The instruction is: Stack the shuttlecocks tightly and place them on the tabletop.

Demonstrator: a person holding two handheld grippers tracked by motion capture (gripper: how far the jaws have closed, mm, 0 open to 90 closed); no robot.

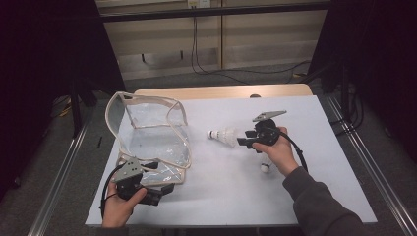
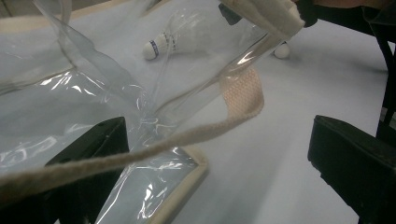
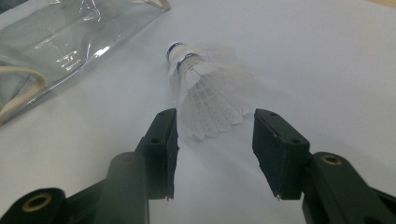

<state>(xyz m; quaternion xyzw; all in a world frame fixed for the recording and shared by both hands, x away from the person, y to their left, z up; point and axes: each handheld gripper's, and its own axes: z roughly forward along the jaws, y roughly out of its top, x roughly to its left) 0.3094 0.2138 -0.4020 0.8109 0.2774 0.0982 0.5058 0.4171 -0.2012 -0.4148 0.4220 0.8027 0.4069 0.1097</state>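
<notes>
A white feather shuttlecock lies on its side on the white table top, cork pointing left; in the right gripper view the shuttlecock looks like two nested together. My right gripper is open just behind the feather skirt, pads not touching it. A clear plastic bag with cream trim stands open at the left. My left gripper sits at the bag's near corner, jaws wide open, with the bag's cream strap and clear plastic draped across the gap.
A small white ball-like piece lies by the right wrist. Metal rails run along both sides of the table. Dark curtains flank the scene and cables hang at the back wall.
</notes>
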